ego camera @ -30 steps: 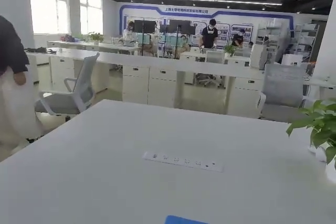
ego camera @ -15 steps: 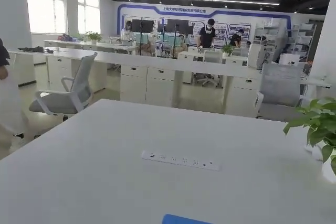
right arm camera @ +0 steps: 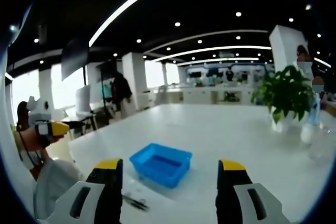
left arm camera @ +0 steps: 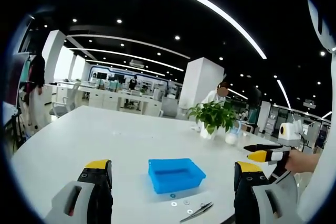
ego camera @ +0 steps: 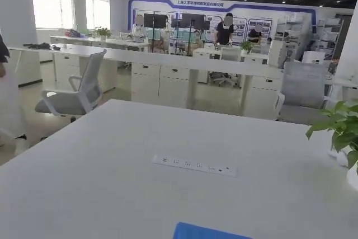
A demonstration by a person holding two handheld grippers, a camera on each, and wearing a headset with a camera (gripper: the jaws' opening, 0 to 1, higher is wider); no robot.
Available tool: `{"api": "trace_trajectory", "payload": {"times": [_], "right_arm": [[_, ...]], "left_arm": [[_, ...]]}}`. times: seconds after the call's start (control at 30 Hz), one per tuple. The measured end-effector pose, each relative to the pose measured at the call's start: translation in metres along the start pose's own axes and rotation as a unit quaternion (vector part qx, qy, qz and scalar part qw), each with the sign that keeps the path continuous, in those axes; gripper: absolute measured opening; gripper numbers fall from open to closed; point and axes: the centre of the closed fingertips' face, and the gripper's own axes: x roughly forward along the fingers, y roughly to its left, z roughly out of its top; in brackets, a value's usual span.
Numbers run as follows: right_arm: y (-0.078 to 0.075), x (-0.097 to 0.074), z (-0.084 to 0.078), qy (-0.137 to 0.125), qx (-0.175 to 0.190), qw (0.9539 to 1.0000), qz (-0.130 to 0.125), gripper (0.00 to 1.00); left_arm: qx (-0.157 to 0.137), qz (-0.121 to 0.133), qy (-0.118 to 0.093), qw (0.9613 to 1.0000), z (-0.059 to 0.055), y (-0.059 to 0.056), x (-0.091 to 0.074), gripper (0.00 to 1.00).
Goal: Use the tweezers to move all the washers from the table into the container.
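Head view: a broad white table (ego camera: pixel 112 183) fills the lower frame, with a white power strip (ego camera: pixel 194 166) lying flat near the centre; the blue container (ego camera: pixel 210 232) is cut off by the bottom edge, so just its far rim can be seen; a leafy plant (ego camera: pixel 338 132) is clipped at the right edge; a grey office chair (ego camera: pixel 75 96) stands at the left beyond the table; behind it are rows of white desks, bright windows at upper left and a blue-framed wall display, its lettering too small to read.

Left gripper view: the left gripper (left arm camera: pixel 172 167) has its yellow-tipped jaws wide apart at the bottom of the frame; between them sits the container (left arm camera: pixel 176 174) on the table, with small washers (left arm camera: pixel 181 202) just below it and the tweezers (left arm camera: pixel 197 212) lying beside them at the lower centre; how many washers there are is hard to tell; the right gripper (left arm camera: pixel 265 155) enters at the right, held by a hand.

Right gripper view: the right gripper (right arm camera: pixel 169 164) is likewise spread open; the container (right arm camera: pixel 160 163) lies between its jaws; the tweezers (right arm camera: pixel 135 202) are a dark blur at the lower left; the washers are too small to make out.
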Motion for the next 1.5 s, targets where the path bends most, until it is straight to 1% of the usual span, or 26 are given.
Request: {"api": "trace_trajectory", "payload": {"times": [0.13, 0.3, 0.47, 0.53, 0.57, 0.63, 0.73, 0.77, 0.8, 0.83, 0.87, 0.9, 0.93, 0.97, 1.03, 1.07, 1.13, 1.17, 1.23, 1.27, 1.3, 1.33, 1.37, 1.43, 1.47, 1.5], "right_arm": [[-0.006, 0.002, -0.001, 0.0, 0.009, 1.0, -0.002, 0.72], [-0.003, 0.006, -0.006, 0.01, 0.009, 0.9999, 0.001, 0.71], [0.003, 0.012, -0.015, 0.04, -0.013, 0.9989, 0.017, 0.7], [0.008, 0.014, -0.02, 0.064, -0.031, 0.9971, 0.026, 0.68], [0.008, 0.015, -0.023, 0.073, -0.042, 0.9961, 0.029, 0.67], [0.012, 0.018, -0.026, 0.087, -0.063, 0.9936, 0.037, 0.66], [0.023, 0.022, -0.03, 0.105, -0.081, 0.9891, 0.064, 0.6], [0.029, 0.022, -0.033, 0.113, -0.082, 0.9867, 0.083, 0.56], [0.033, 0.023, -0.034, 0.115, -0.081, 0.9856, 0.094, 0.53], [0.038, 0.024, -0.037, 0.122, -0.084, 0.9825, 0.113, 0.49], [0.04, 0.025, -0.039, 0.13, -0.092, 0.9798, 0.121, 0.45], [0.043, 0.025, -0.045, 0.149, -0.106, 0.9741, 0.134, 0.42], [0.045, 0.026, -0.048, 0.158, -0.115, 0.9707, 0.14, 0.4], [0.047, 0.026, -0.05, 0.165, -0.124, 0.9673, 0.147, 0.38], [0.052, 0.027, -0.059, 0.191, -0.146, 0.9559, 0.168, 0.35], [0.054, 0.028, -0.065, 0.206, -0.169, 0.9475, 0.177, 0.33], [0.059, 0.029, -0.07, 0.223, -0.185, 0.9376, 0.192, 0.32], [0.063, 0.03, -0.07, 0.224, -0.182, 0.9358, 0.203, 0.32], [0.072, 0.032, -0.067, 0.224, -0.176, 0.9324, 0.223, 0.31], [0.076, 0.033, -0.069, 0.234, -0.188, 0.9243, 0.236, 0.31], [0.075, 0.034, -0.071, 0.24, -0.2, 0.9192, 0.239, 0.3], [0.075, 0.035, -0.074, 0.251, -0.221, 0.9106, 0.243, 0.29], [0.077, 0.036, -0.077, 0.258, -0.228, 0.905, 0.25, 0.29], [0.083, 0.039, -0.08, 0.263, -0.229, 0.8988, 0.266, 0.28], [0.085, 0.04, -0.082, 0.267, -0.23, 0.8956, 0.272, 0.26], [0.086, 0.041, -0.086, 0.273, -0.236, 0.8893, 0.281, 0.25]], "left_arm": [[0.003, -0.004, 0.005, 1.0, -0.001, 0.0, 0.004, 0.99], [0.015, -0.004, 0.013, 0.9998, -0.004, 0.001, 0.006, 0.99], [0.016, -0.012, 0.031, 0.9993, -0.014, 0.002, 0.008, 0.99], [0.023, -0.017, 0.045, 0.9986, -0.02, 0.003, 0.01, 0.99], [0.031, -0.024, 0.061, 0.9974, -0.027, 0.002, 0.011, 0.99], [0.041, -0.032, 0.079, 0.9955, -0.034, 0.002, 0.013, 0.99], [0.046, -0.052, 0.109, 0.9916, -0.049, 0.001, 0.018, 0.98], [0.061, -0.062, 0.13, 0.9876, -0.057, 0.001, 0.019, 0.91], [0.078, -0.069, 0.14, 0.9846, -0.061, 0.002, 0.02, 0.84], [0.106, -0.079, 0.151, 0.9798, -0.066, 0.003, 0.022, 0.79], [0.111, -0.086, 0.158, 0.9774, -0.069, 0.0, 0.023, 0.77], [0.109, -0.099, 0.166, 0.975, -0.074, -0.003, 0.025, 0.78], [0.1, -0.117, 0.177, 0.9722, -0.078, -0.008, 0.026, 0.76], [0.095, -0.128, 0.178, 0.9711, -0.08, -0.011, 0.028, 0.72], [0.103, -0.15, 0.192, 0.9643, -0.085, -0.015, 0.03, 0.66], [0.115, -0.157, 0.206, 0.9591, -0.09, -0.015, 0.032, 0.63], [0.12, -0.161, 0.211, 0.9566, -0.092, -0.016, 0.036, 0.59], [0.121, -0.165, 0.212, 0.9556, -0.092, -0.018, 0.037, 0.55], [0.127, -0.186, 0.225, 0.948, -0.096, -0.024, 0.04, 0.51], [0.139, -0.193, 0.232, 0.9431, -0.099, -0.026, 0.041, 0.5], [0.146, -0.2, 0.24, 0.9388, -0.102, -0.027, 0.042, 0.49], [0.156, -0.21, 0.252, 0.9317, -0.107, -0.03, 0.042, 0.48], [0.162, -0.214, 0.258, 0.9281, -0.11, -0.03, 0.042, 0.47], [0.172, -0.224, 0.268, 0.9212, -0.115, -0.034, 0.044, 0.45], [0.174, -0.226, 0.269, 0.9199, -0.116, -0.035, 0.045, 0.44], [0.177, -0.233, 0.274, 0.9162, -0.119, -0.037, 0.046, 0.44]]}}
